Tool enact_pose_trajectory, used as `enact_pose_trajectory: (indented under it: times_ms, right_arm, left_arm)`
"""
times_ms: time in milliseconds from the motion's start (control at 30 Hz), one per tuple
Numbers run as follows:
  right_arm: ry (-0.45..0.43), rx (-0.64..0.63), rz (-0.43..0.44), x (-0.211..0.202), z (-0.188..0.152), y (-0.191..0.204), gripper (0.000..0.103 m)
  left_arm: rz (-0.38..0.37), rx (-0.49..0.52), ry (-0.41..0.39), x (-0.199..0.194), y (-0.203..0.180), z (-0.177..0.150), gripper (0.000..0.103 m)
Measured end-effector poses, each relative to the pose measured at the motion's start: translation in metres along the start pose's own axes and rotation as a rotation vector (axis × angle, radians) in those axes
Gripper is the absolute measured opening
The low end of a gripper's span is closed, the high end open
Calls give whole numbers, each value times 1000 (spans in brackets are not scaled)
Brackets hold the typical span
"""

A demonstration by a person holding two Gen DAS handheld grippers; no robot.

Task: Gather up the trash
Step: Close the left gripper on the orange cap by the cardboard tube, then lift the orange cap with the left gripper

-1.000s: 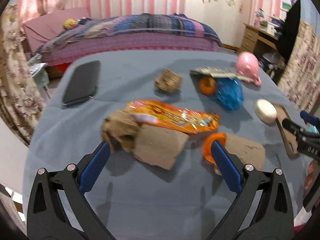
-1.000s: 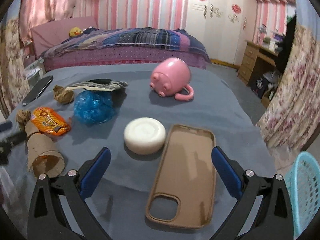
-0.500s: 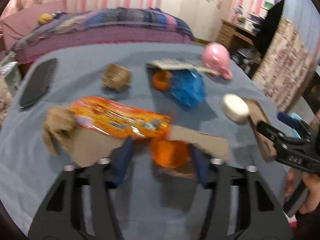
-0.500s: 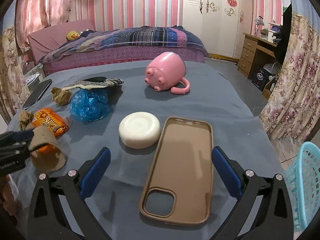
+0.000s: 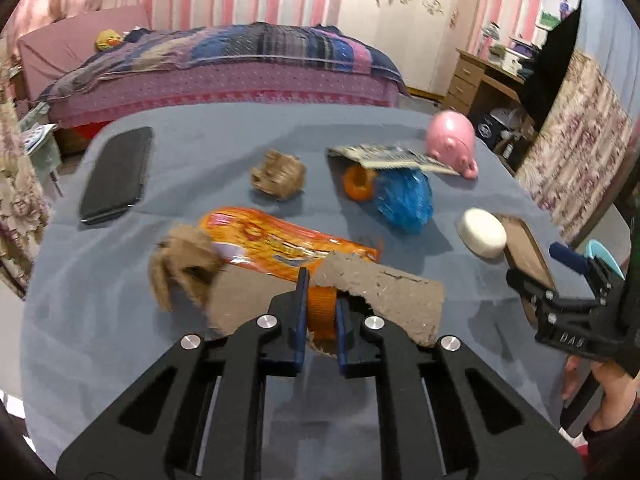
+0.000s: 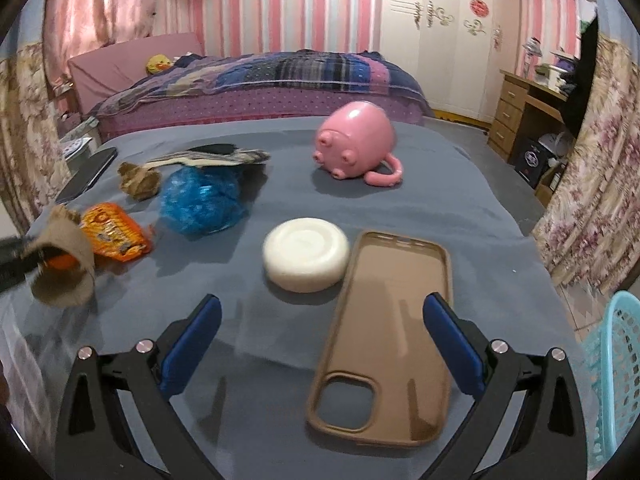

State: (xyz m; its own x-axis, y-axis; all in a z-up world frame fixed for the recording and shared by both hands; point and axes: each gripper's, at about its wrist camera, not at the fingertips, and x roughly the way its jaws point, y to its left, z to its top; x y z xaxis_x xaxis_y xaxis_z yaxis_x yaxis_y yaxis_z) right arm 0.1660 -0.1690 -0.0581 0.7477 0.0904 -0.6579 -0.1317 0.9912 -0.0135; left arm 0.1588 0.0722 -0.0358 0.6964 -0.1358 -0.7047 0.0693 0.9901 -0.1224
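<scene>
Pinching an orange ring point(image 5: 321, 312) between our left gripper's point(image 5: 320, 316) jaws, we hold it together with the torn edge of a brown cardboard sheet point(image 5: 384, 300) that drapes over the ring and spreads to either side of the jaws. Just beyond those jaws lies an orange snack wrapper point(image 5: 280, 240), touching the cardboard, on the grey-blue surface point(image 5: 120, 320). Farther ahead sit a crumpled brown paper ball point(image 5: 278, 174), a second orange ring point(image 5: 358, 182) and a crumpled blue plastic bag point(image 5: 404, 198), the last two partly under a striped paper strip point(image 5: 392, 158).

Our right gripper point(image 6: 320, 344) hangs above the surface with its jaws spread wide, gripping nothing. Between them, toward the right jaw, lies a tan phone case point(image 6: 384, 340); a white round soap point(image 6: 306, 258) sits just ahead, touching the case's edge. A pink pig mug point(image 6: 354, 142) lies on its side well beyond. A turquoise basket point(image 6: 612, 368) stands to the right of the jaws, off the surface.
</scene>
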Motion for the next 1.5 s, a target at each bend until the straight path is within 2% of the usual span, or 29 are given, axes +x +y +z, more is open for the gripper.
enact_pose_trajectory:
  times_ms: [67, 167, 233, 400, 500, 600, 667, 733, 800, 933, 1100, 1267, 1367, 1433, 1500]
  right_arm:
    - [3, -30, 3, 0, -1, 9, 98]
    - [1, -50, 1, -1, -1, 14, 98]
    - [-3, -39, 4, -3, 0, 12, 98]
    - [-4, -20, 12, -7, 1, 4, 98]
    - [6, -38, 41, -9, -3, 2, 98]
    - [12, -65, 77, -7, -4, 5, 97]
    - [17, -83, 100, -5, -5, 10, 91]
    - [39, -111, 140, -1, -6, 19, 75]
    - [56, -127, 173, 1, -9, 27, 68]
    - [63, -137, 232, 1, -11, 36, 66]
    - [73, -139, 199, 4, -13, 35, 66]
    - [79, -103, 160, 7, -12, 22, 66]
    - [77, -108, 152, 7, -11, 20, 65]
    - [77, -121, 141, 8, -11, 21, 65]
    - [77, -130, 132, 8, -11, 22, 65]
  left_arm:
    - [40, 4, -4, -2, 6, 0, 10]
    - [-28, -28, 25, 3, 9, -2, 10]
    - [-56, -3, 44, 10, -3, -6, 10]
    - [-55, 88, 76, 34, -40, -13, 10]
    - [-42, 102, 76, 42, -47, -13, 10]
    - [-61, 76, 83, 45, -40, -12, 10]
    - [-66, 64, 83, 44, -35, -12, 10]
    - [-23, 82, 76, 43, -32, -14, 10]
    - [-12, 89, 82, 43, -30, -14, 10]
    - [-19, 85, 95, 43, -24, -14, 10]
    - [71, 122, 106, 39, -24, -18, 10]
    - [117, 120, 133, 33, -18, -23, 11]
    - [188, 128, 137, 27, -13, -25, 11]
    - [261, 137, 146, 28, -8, -27, 11]
    - [283, 121, 153, 29, -2, -25, 11]
